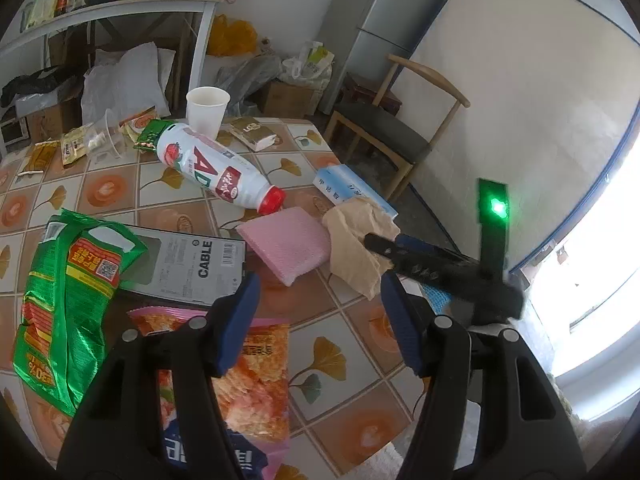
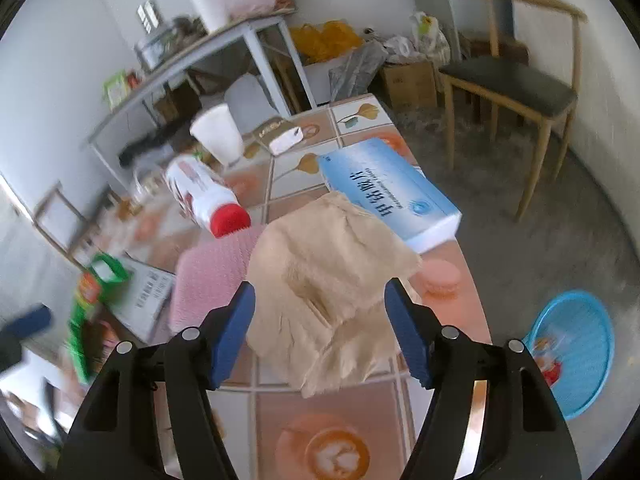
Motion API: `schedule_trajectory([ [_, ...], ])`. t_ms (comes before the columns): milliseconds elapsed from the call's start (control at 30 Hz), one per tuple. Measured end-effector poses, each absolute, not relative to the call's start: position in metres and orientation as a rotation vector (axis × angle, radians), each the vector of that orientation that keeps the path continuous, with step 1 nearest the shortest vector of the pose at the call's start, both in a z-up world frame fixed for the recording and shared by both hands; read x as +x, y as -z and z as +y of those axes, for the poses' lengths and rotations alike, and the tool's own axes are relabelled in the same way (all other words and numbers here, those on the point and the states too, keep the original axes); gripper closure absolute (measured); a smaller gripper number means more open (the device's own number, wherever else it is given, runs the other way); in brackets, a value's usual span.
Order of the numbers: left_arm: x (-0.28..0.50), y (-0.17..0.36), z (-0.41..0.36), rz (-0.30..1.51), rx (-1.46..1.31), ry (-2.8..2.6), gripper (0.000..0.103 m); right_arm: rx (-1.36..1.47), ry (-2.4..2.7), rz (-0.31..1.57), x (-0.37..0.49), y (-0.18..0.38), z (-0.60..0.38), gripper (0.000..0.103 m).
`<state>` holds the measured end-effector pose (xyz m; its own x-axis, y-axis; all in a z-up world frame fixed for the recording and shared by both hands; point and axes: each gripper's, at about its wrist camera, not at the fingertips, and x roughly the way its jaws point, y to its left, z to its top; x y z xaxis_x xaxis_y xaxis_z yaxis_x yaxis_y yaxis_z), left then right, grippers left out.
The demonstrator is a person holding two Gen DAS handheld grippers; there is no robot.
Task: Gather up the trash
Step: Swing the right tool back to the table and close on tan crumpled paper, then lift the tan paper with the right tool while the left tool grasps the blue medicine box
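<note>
Right gripper (image 2: 320, 328): fingers spread wide, nothing clamped; a crumpled beige napkin (image 2: 324, 276) lies between and just ahead of the tips. Napkin creased, limp, folded over itself, one corner draped onto a blue-and-white box (image 2: 390, 190) that sits at the table's (image 2: 332, 404) right edge. Pink sponge (image 2: 212, 280) touches the napkin's left side.

Left gripper (image 1: 318, 312): fingers also wide apart, holding nothing, hovering above an orange snack packet (image 1: 260, 376). Left of it, a crinkled green bag (image 1: 68, 312) partly over a grey box marked CABLE (image 1: 192, 264).

Middle: white bottle with red cap (image 1: 216, 168) on its side, cap just beside the sponge. Bare tile shows between the bottle and the blue-and-white box.

Far: white paper cup (image 1: 206, 110) upright, small gold packet (image 1: 252, 132) near the far edge, wrappers to the far left.

Off the right edge, on the floor: blue basket (image 2: 576, 352) with some scraps in it, wooden chair (image 2: 516, 80) beyond, open floor between them.
</note>
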<state>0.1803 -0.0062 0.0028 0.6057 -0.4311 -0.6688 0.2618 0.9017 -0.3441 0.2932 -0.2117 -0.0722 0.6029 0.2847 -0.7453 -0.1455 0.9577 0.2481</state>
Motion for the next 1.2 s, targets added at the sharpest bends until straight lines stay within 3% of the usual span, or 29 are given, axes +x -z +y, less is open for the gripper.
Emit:
schedule_trajectory([
  [200,0.187,0.000,0.000,0.839,-0.235,0.413,0.044,0.135,-0.242,0.965,0.303,0.092,-0.205,0.058],
  [300,0.188,0.000,0.001,0.842,-0.239,0.417,0.044,0.136,-0.228,0.975,0.302,0.099,-0.203,0.071],
  [367,0.189,0.001,0.002,0.846,-0.241,0.420,0.044,0.164,-0.233,0.988,0.300,0.100,-0.206,0.087],
  [467,0.191,0.002,0.002,0.851,-0.244,0.418,0.044,0.203,-0.241,0.999,0.299,0.102,-0.211,0.097],
  [933,0.259,-0.042,-0.020,0.972,-0.289,0.538,0.044,0.313,-0.259,1.048,0.251,0.104,-0.223,0.098],
  [1033,0.290,-0.042,-0.048,1.023,-0.278,0.581,0.034,0.345,-0.250,1.055,0.240,0.104,-0.229,0.098],
  [1200,0.347,-0.009,-0.098,1.189,-0.375,0.603,0.029,0.404,-0.253,1.052,0.228,0.107,-0.237,0.098],
])
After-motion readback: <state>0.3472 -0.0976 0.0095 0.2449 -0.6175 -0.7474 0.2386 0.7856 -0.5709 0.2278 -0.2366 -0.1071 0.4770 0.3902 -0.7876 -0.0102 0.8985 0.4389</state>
